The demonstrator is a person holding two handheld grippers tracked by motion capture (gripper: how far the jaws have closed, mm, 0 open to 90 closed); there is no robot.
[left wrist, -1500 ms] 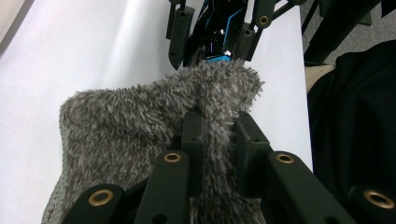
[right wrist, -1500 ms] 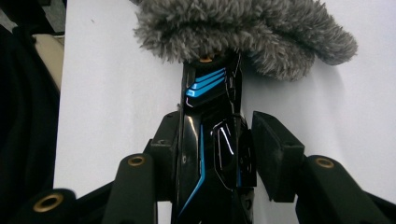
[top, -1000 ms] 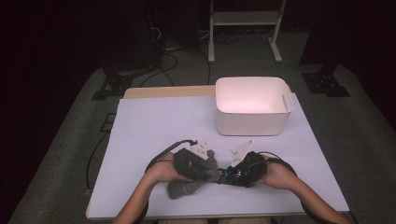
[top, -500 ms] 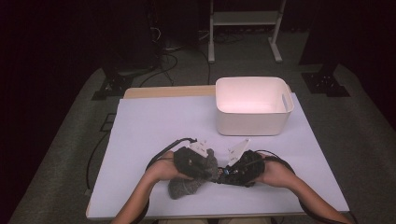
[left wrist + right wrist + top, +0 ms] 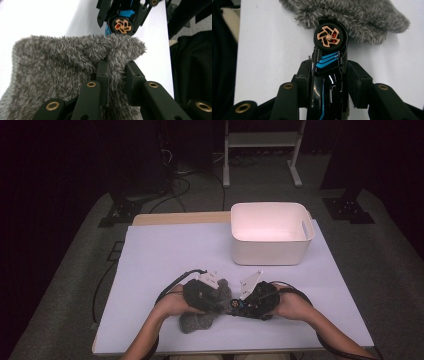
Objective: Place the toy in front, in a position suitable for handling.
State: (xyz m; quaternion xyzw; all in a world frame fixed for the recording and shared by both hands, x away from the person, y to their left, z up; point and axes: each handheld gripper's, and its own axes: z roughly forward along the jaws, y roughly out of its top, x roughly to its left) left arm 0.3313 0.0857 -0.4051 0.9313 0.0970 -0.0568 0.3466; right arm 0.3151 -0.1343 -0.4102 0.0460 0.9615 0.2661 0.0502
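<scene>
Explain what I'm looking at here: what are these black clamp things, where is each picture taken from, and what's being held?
A person holds a hand-held two-jaw gripper in each hand; no robot arm. The high view looks down on the white table from above. Each other view rides on one gripper, looking along its black jaws. The left gripper is shut on a fluffy grey sock. The right gripper clamps a black toy car with blue stripes, its copper-spoked wheel at the sock's edge; those jaws have just been closing. A white bin stands farther back.
</scene>
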